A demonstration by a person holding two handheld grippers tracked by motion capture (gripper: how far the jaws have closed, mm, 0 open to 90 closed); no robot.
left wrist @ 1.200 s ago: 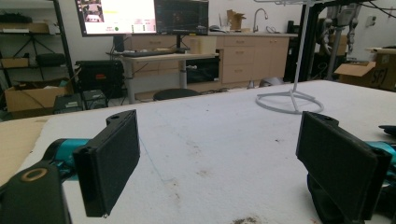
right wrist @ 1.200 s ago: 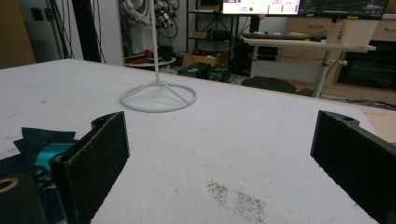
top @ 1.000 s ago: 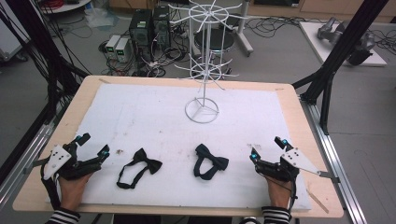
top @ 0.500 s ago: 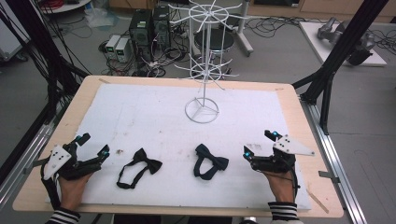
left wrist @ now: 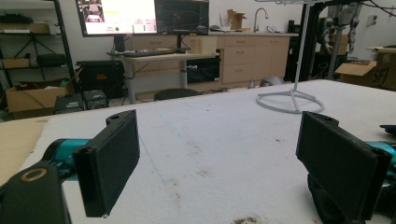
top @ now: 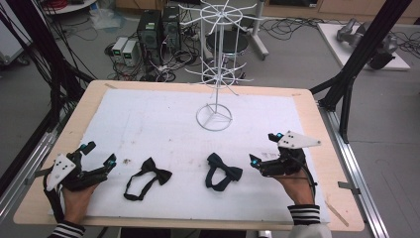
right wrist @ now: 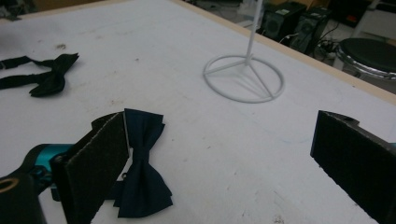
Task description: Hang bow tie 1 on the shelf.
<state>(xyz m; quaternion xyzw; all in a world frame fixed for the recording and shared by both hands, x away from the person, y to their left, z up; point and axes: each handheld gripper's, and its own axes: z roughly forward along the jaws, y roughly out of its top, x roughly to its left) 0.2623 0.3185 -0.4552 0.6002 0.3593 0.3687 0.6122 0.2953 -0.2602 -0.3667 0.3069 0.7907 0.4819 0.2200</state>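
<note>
High view shows a wooden counter [top: 307, 106] covered by a white mat [top: 163, 119], with a white wire display stand [top: 214, 117] on a round base toward 12 o'clock of the mat's middle. Two black bow ties lie near the person's edge: the left bow tie [top: 148, 177] toward 7 o'clock of the stand, its strap looped out to its own 8 o'clock, and the right bow tie [top: 222, 171] at about 6 o'clock of the stand.

The left gripper [top: 97, 158] sits at the mat's 8 o'clock corner, held by the left hand [top: 79, 198], its jaws spread wide and holding nothing; the left bow tie lies near it at its 3 o'clock, apart from it. In the left gripper view the jaws frame bare, lightly stained mat, with the stand's base [left wrist: 290, 100] far off at 1 o'clock.

The right gripper [top: 265, 151], held by the right hand [top: 294, 186], lies just beside the right bow tie, at its 3 o'clock. Its jaws are also spread wide and empty. In the right gripper view that bow tie [right wrist: 142, 163] lies just beside the left-hand jaw, partly behind it; whether they touch cannot be told. The other bow tie [right wrist: 46, 77] lies at 10 o'clock.
</note>
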